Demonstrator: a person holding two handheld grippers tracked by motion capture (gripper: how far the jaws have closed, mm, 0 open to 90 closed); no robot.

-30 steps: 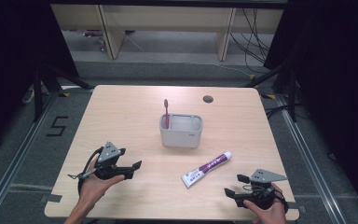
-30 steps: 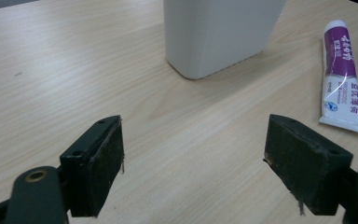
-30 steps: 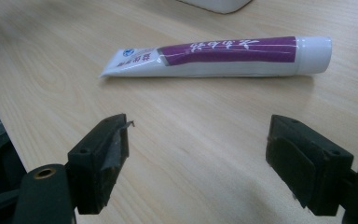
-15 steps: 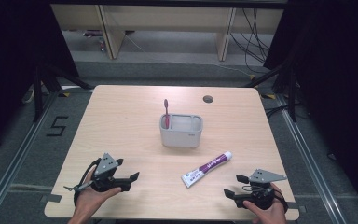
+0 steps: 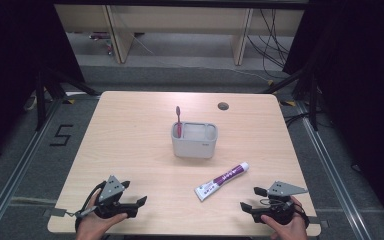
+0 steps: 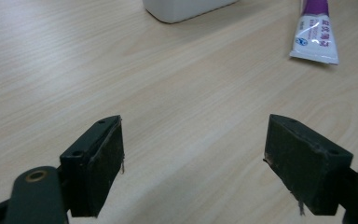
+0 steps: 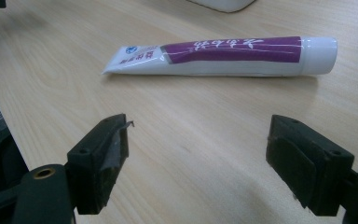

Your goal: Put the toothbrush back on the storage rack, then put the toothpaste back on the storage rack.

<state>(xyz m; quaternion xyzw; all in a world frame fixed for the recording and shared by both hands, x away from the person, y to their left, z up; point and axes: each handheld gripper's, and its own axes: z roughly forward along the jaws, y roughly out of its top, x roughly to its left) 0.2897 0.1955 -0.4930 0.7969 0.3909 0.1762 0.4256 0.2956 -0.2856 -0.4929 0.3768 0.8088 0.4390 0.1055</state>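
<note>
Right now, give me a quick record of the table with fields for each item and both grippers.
table: light wood table, round grommet hole near the far edge
holder: grey holder at the middle, upright
toothbrush: red toothbrush standing in the holder's left compartment, head up
toothpaste: white and purple toothpaste tube lying flat between holder and near edge, cap end toward the holder's right
left gripper: left gripper at the near left, jaws apart, empty
right gripper: right gripper at the near right, jaws apart, empty, facing the tube

One toothbrush point(image 5: 178, 120), one grey holder point(image 5: 194, 140) and one toothpaste tube point(image 5: 222, 181) are counted on one table point(image 5: 130, 130); two tools are held.
</note>
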